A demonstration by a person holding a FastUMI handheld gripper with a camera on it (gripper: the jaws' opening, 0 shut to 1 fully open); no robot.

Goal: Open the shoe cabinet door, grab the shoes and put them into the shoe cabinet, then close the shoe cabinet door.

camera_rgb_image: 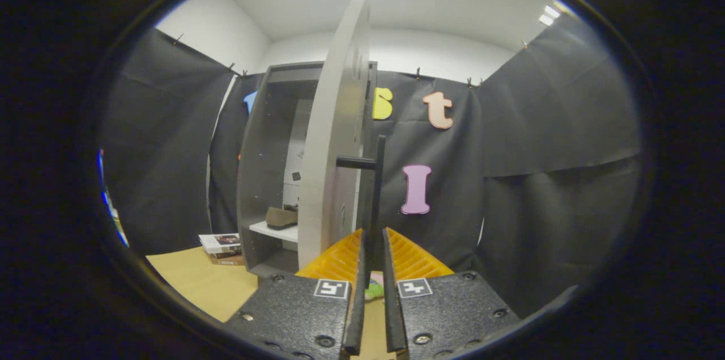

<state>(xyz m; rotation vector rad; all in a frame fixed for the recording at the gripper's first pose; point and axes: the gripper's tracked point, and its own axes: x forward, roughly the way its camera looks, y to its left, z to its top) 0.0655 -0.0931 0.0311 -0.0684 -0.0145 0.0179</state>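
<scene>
Your tool (374, 247) has its 2 fingers drawn close together, with the thin black handle (378, 190) of the cabinet door running down into the narrow gap between them; the fingers look closed around the bar, though you cannot tell for certain that both press on it. The handle is an upright bar joined to the door by a short black post. The door (334, 139) stands swung open, edge-on to you, just ahead of the fingers and slightly to their left. Beyond the door the grey shoe cabinet (257, 179) is open, and 1 brown shoe (281, 217) lies on its white shelf (274, 231). To the left of the cabinet a small stack of books (222, 247) rests on the tan tabletop (204, 286). Just ahead of the fingers, low down, a yellow ribbed piece (340, 261) spreads to both sides of them, and a small pink and green thing (374, 287) shows between the fingers near their base; you cannot make out what it is.
</scene>
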